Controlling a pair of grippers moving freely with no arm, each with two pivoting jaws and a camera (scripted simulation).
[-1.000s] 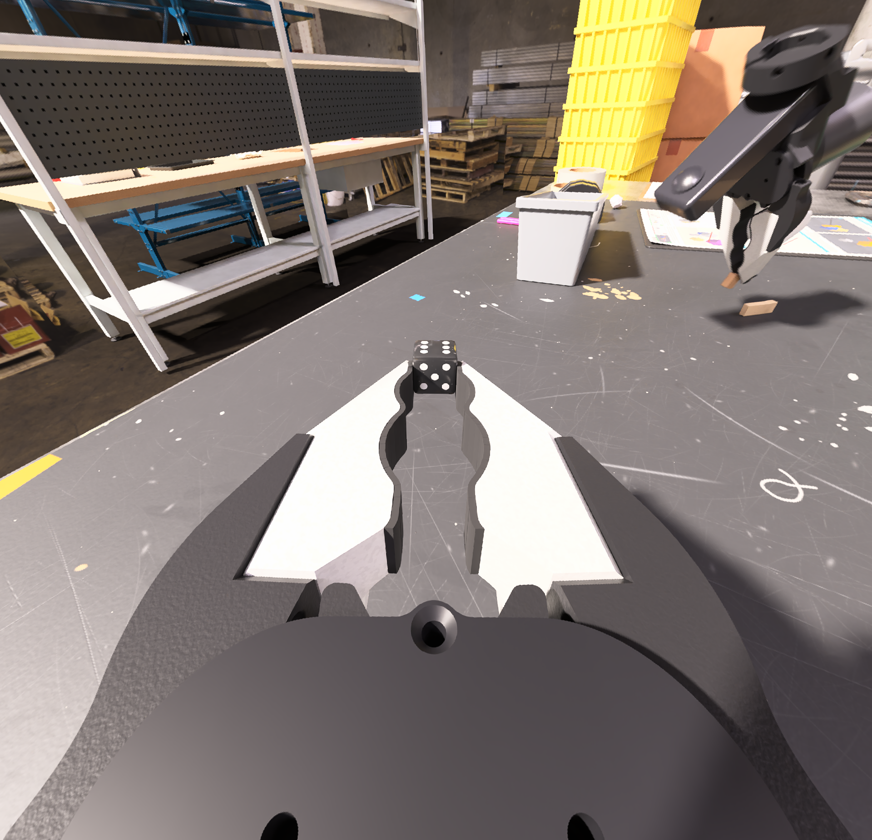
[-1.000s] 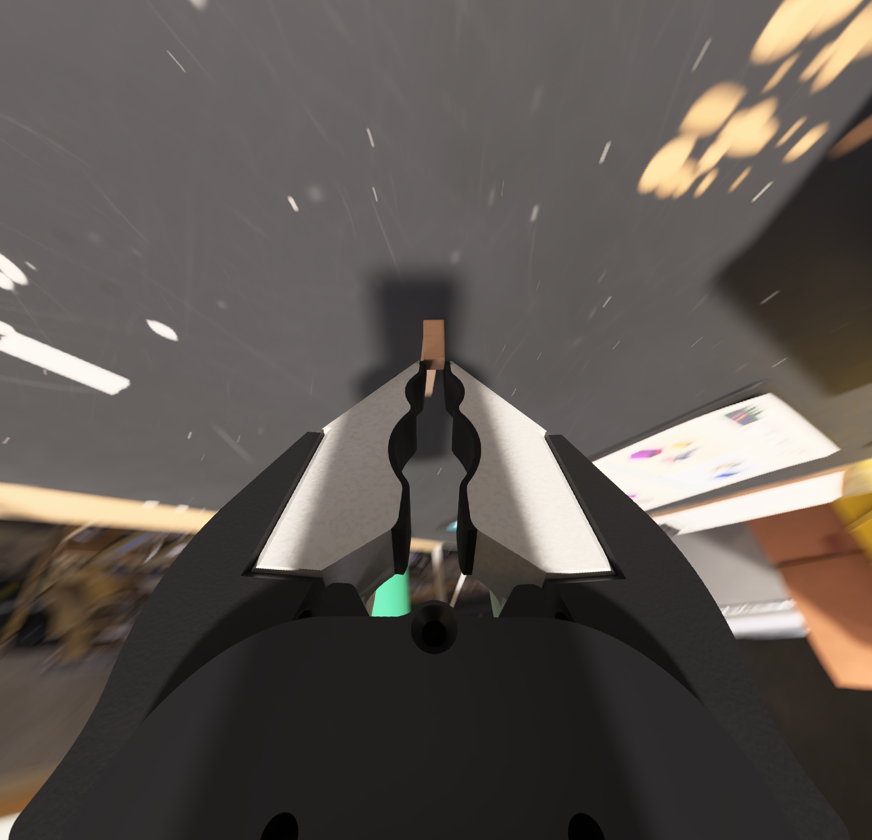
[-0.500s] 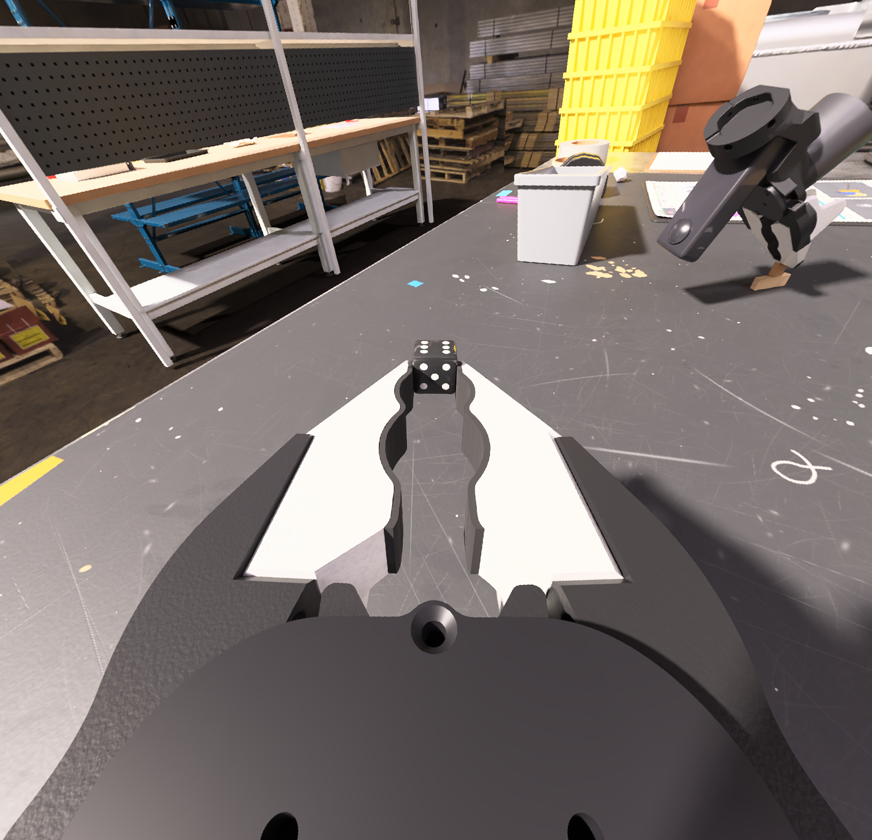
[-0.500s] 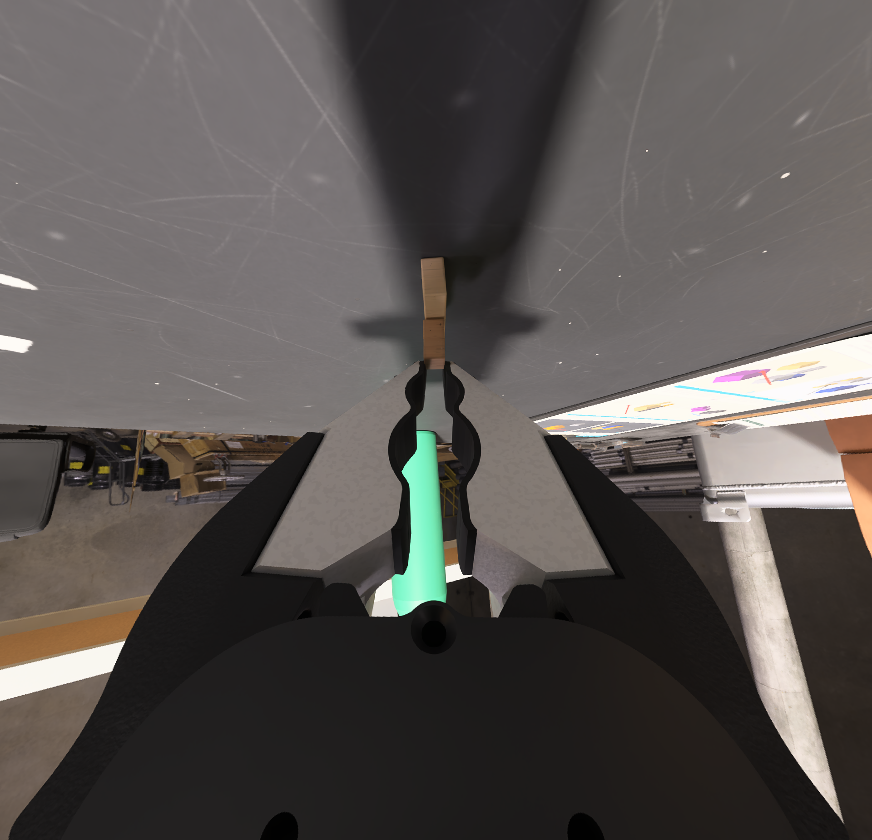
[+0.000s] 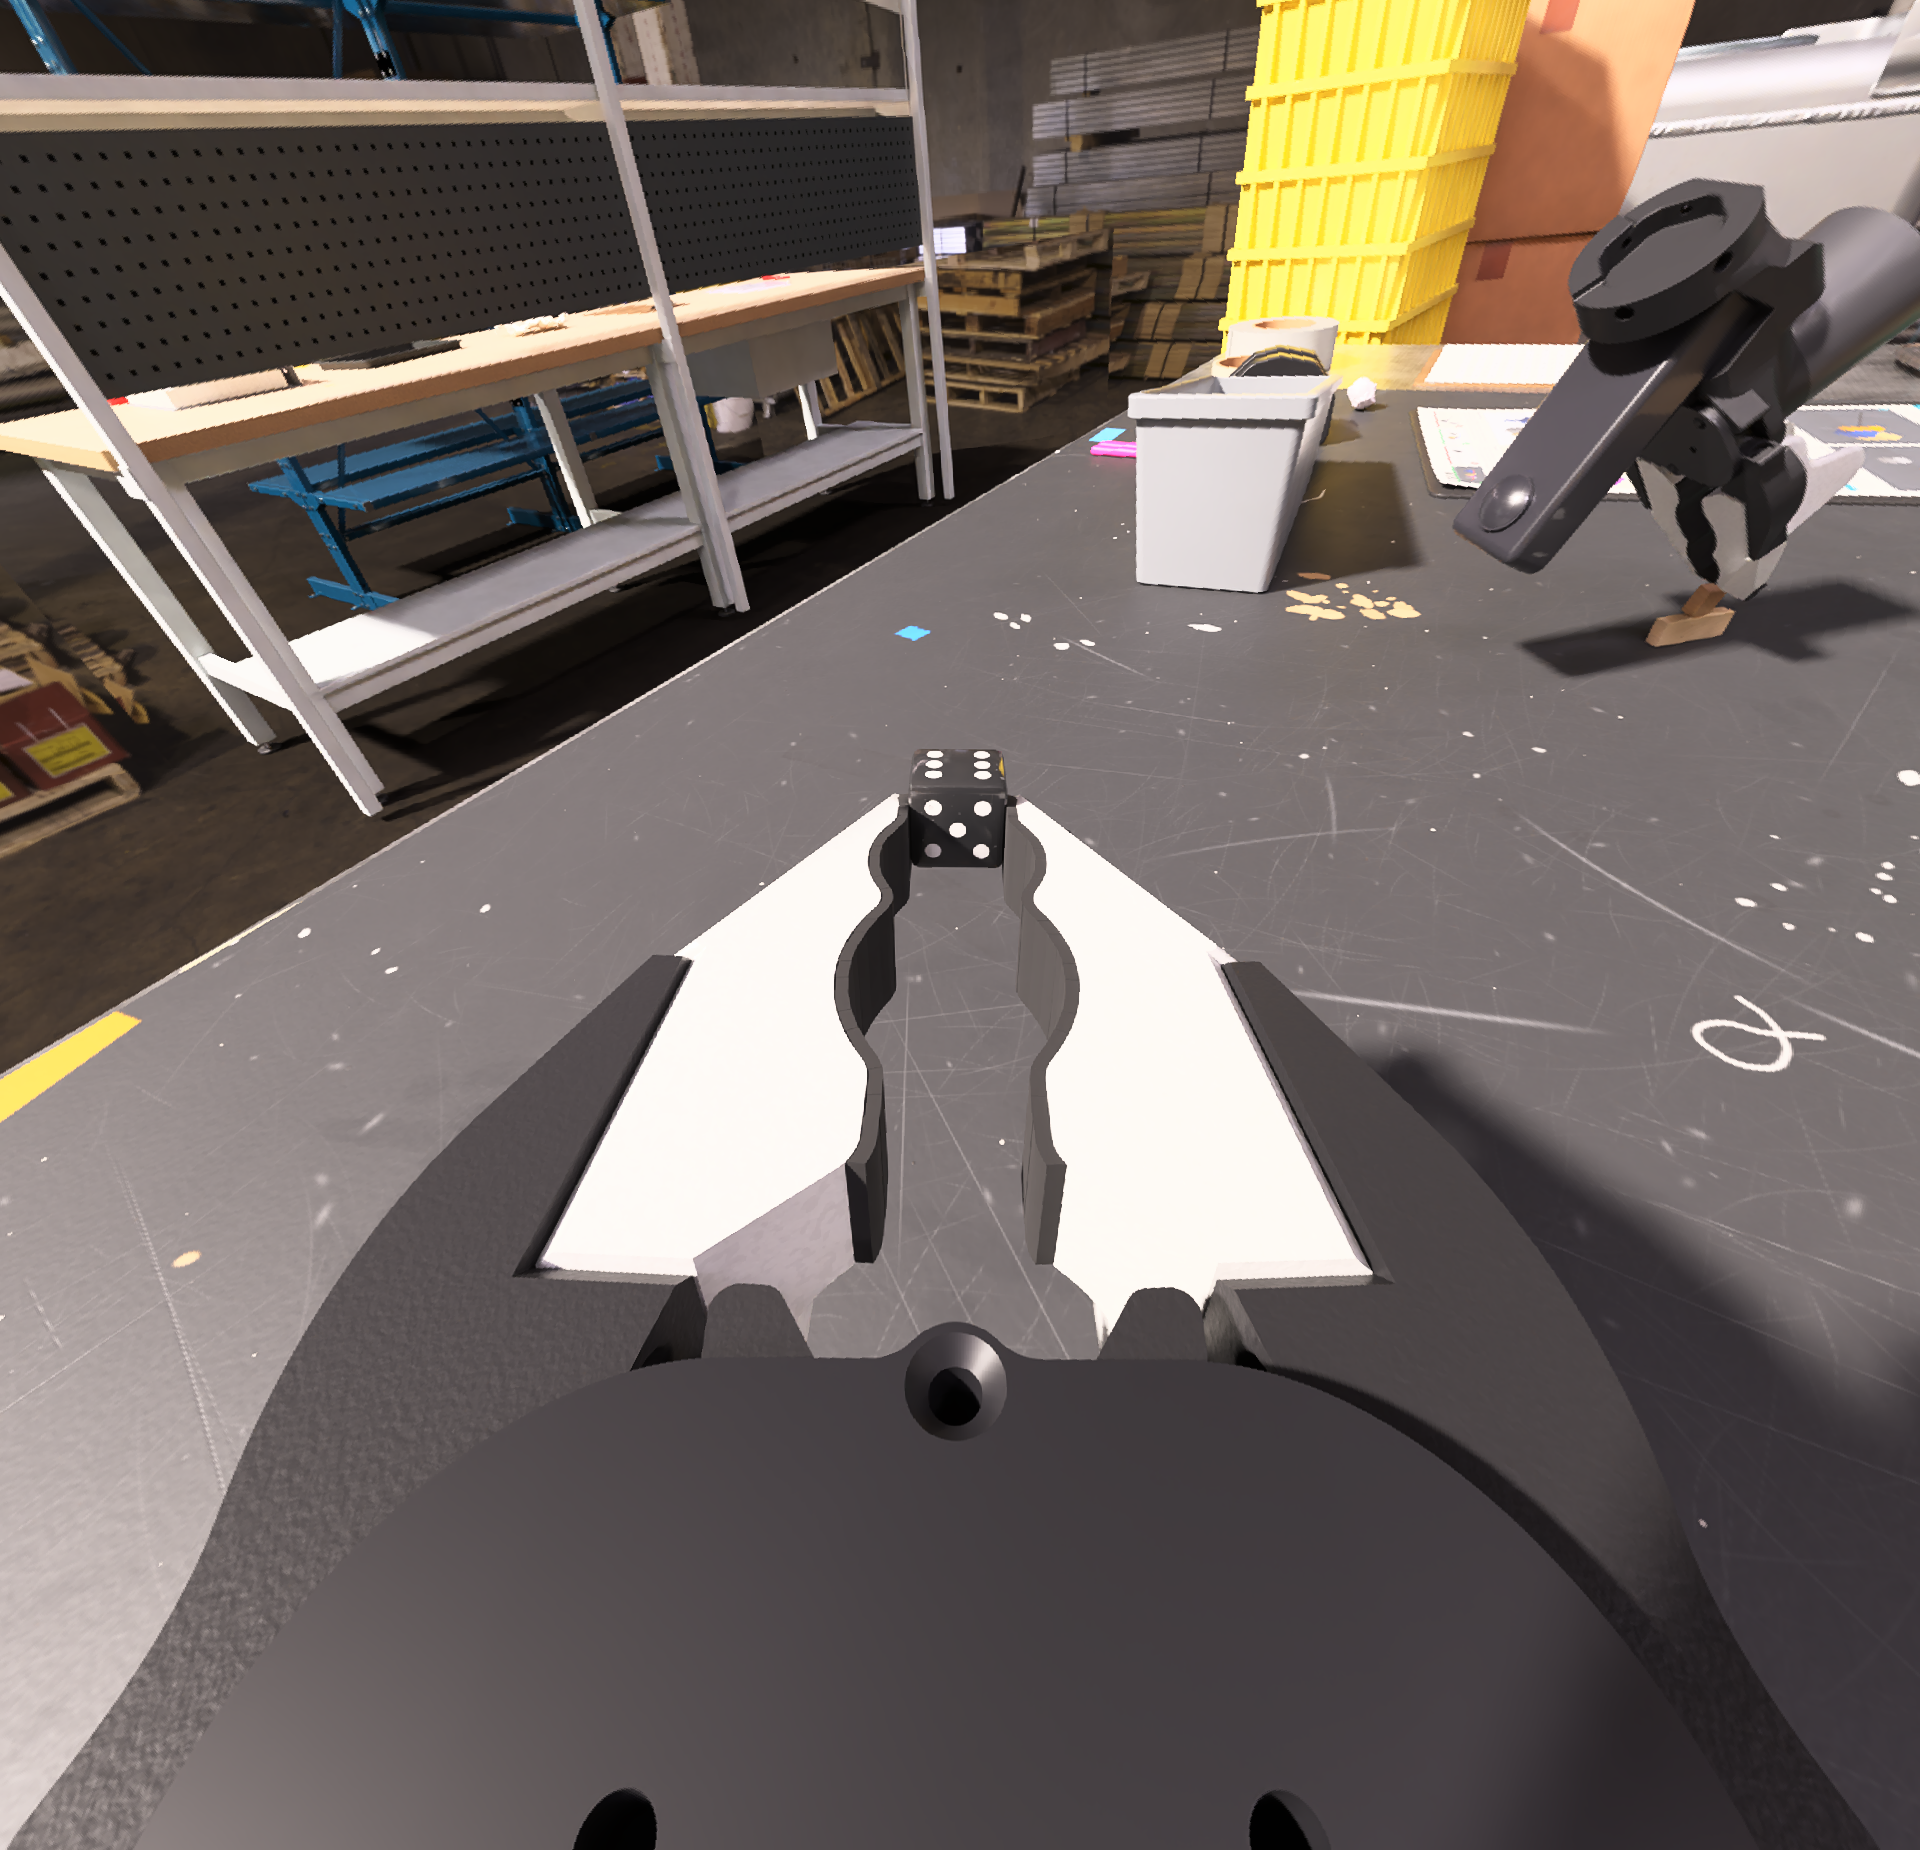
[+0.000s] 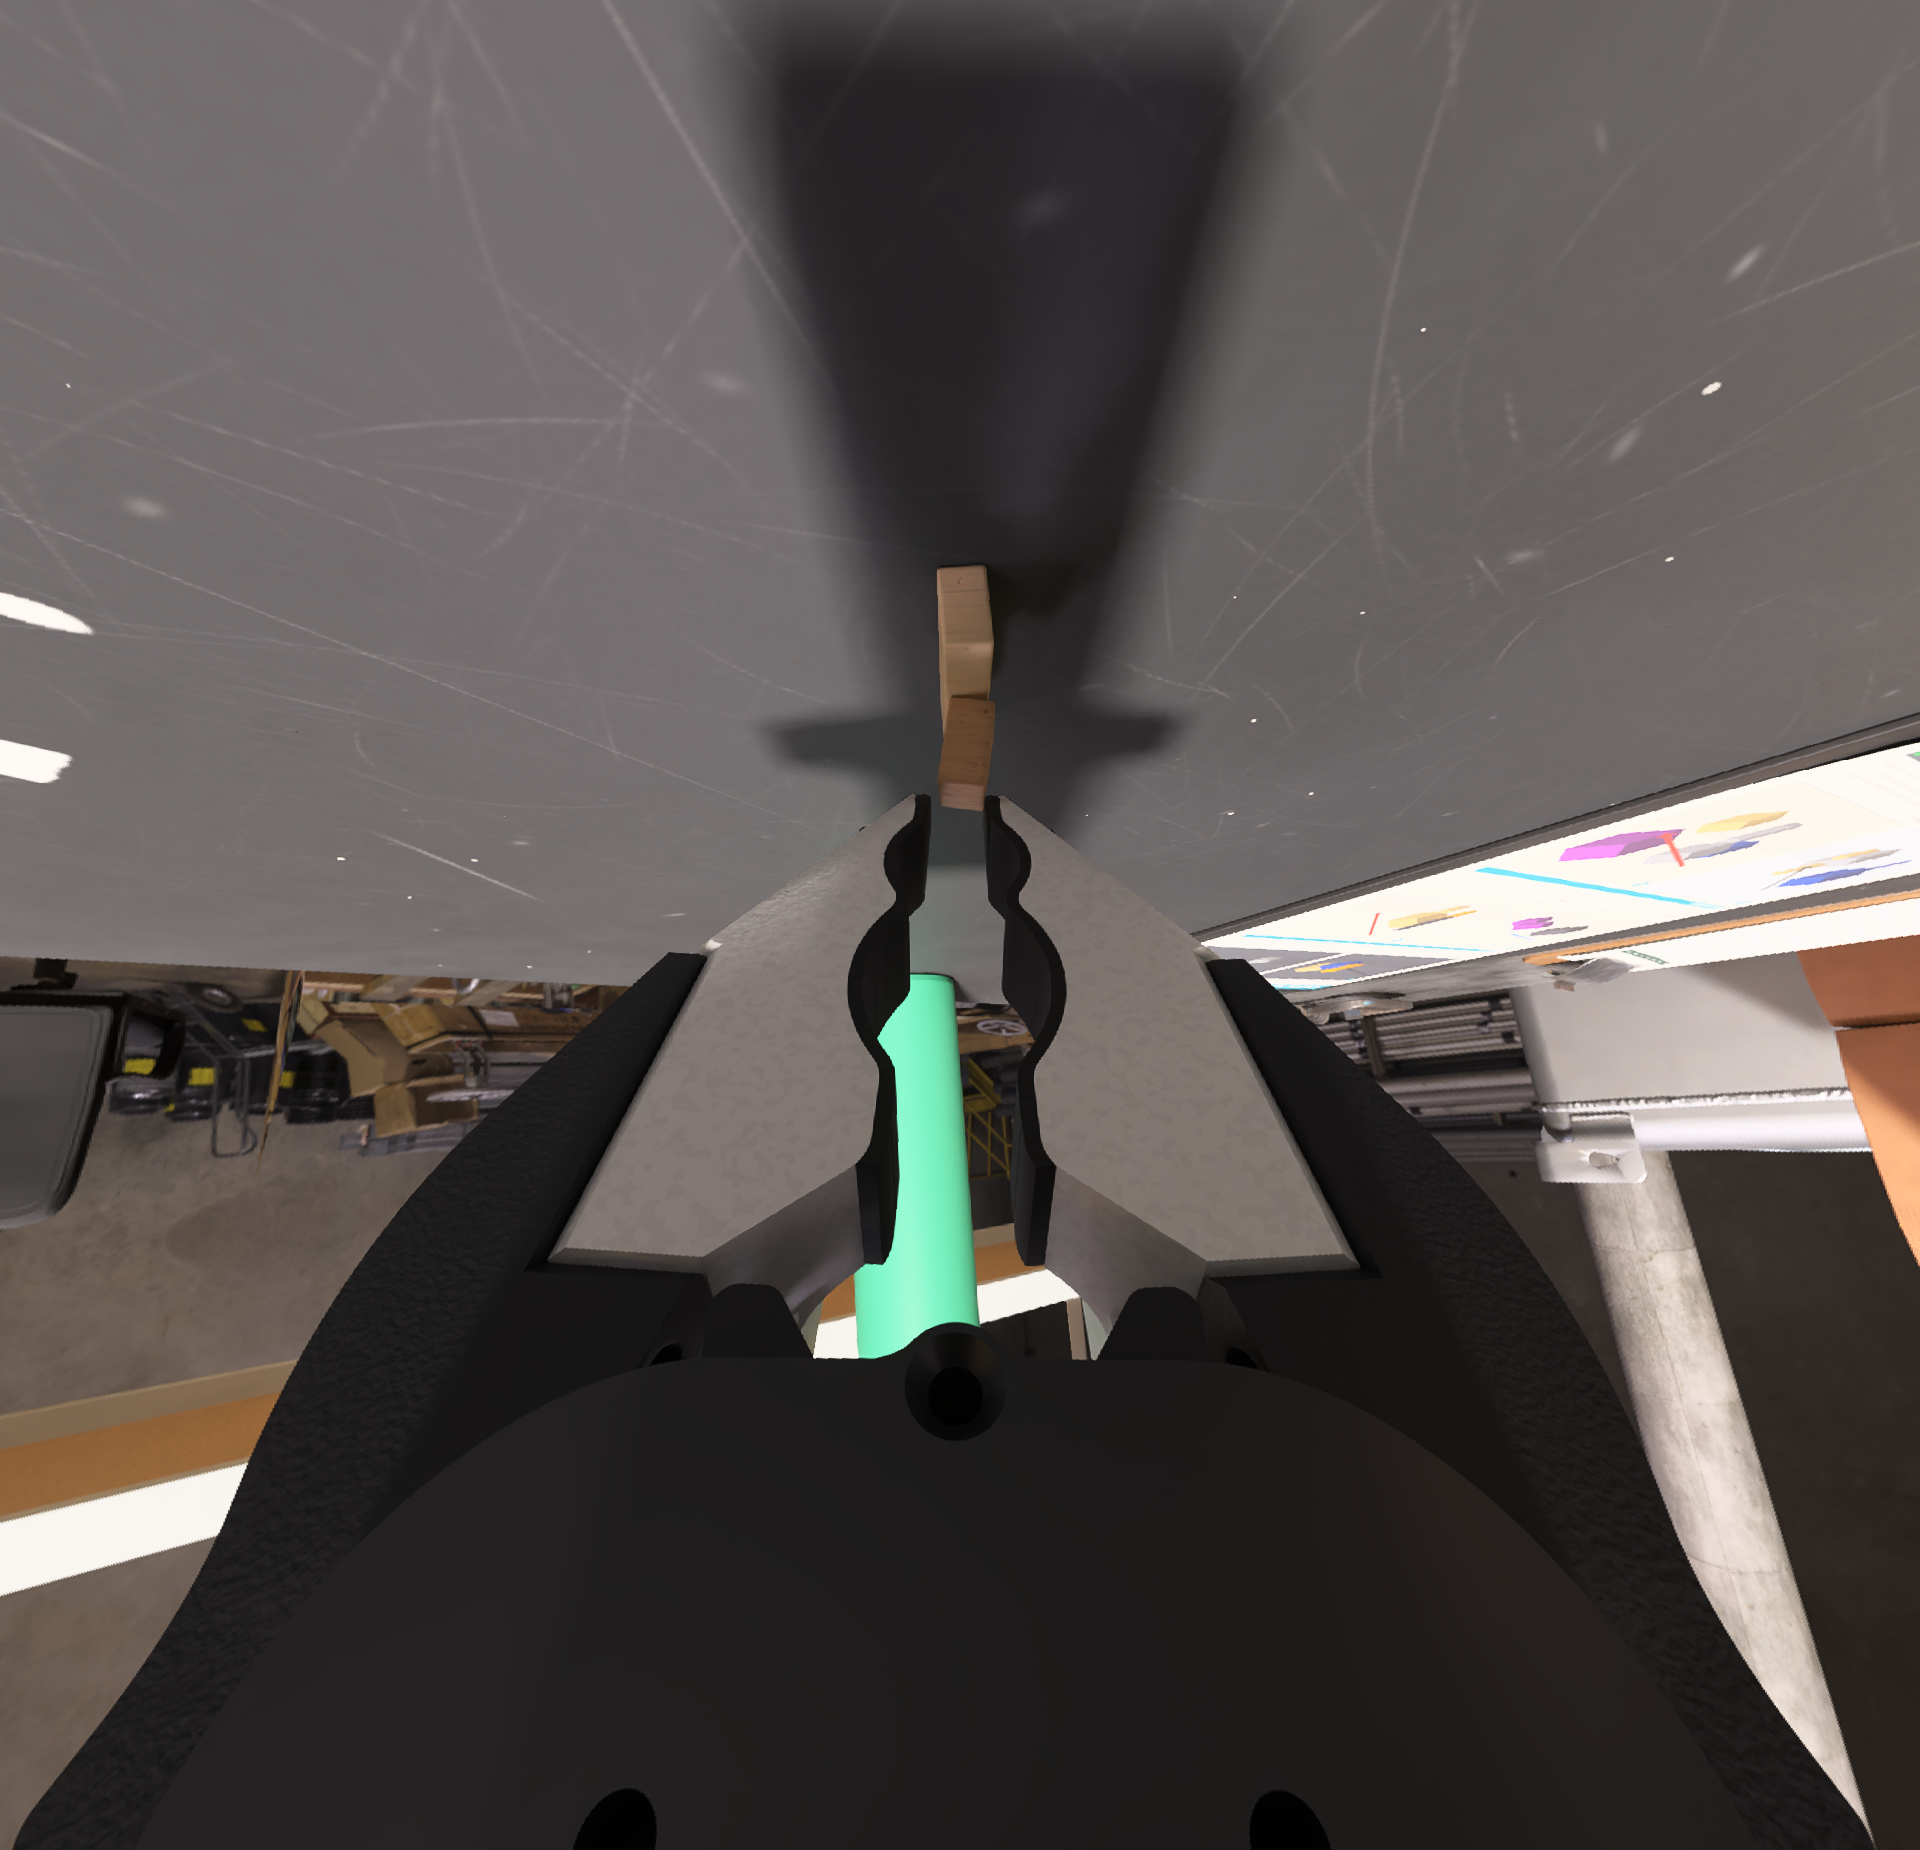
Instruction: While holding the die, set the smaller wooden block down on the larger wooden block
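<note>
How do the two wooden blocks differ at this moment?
The smaller wooden block is darker brown; the larger wooden block is paler. The smaller one sits at the open right tongs, resting tilted on the larger, which lies on the table. Both are plain wood.

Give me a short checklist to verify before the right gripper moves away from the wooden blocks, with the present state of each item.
1. Left gripper shut on the die: ok.
2. Smaller wooden block touches the larger wooden block: ok.
3. Smaller block lies flat: not ok, it looks tilted.
4. Right gripper has released it: ok, a gap shows at each fingertip.
5. Larger block rests on the table: ok.
6. Stack stable after retreat: cannot tell.
</note>
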